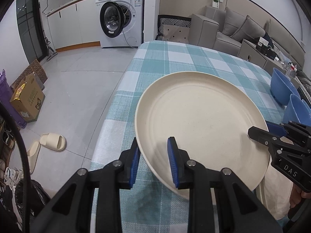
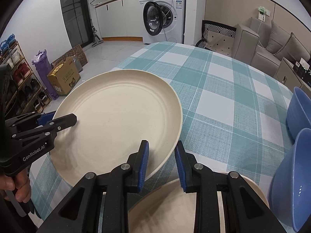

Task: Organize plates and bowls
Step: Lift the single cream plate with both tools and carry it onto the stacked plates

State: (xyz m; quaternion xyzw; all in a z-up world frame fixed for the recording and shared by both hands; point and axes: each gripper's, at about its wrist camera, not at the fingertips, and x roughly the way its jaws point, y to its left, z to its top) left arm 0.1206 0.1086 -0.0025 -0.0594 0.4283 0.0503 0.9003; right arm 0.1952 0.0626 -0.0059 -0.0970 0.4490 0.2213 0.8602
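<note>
Second cream plate (image 2: 175, 198) below, mostly hidden behind right gripper (image 2: 161, 165). Blue bowls (image 2: 297, 112) cut off at right edge, empty. Cream plate (image 2: 116, 120), empty, held above checked tablecloth (image 2: 213, 89), rim clamped by left gripper (image 1: 153, 163) and right gripper.

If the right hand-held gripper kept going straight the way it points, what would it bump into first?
The right hand-held gripper is already clamped on the cream plate; beyond its rim lies the checked tablecloth, probably next, though depth is unclear.
</note>
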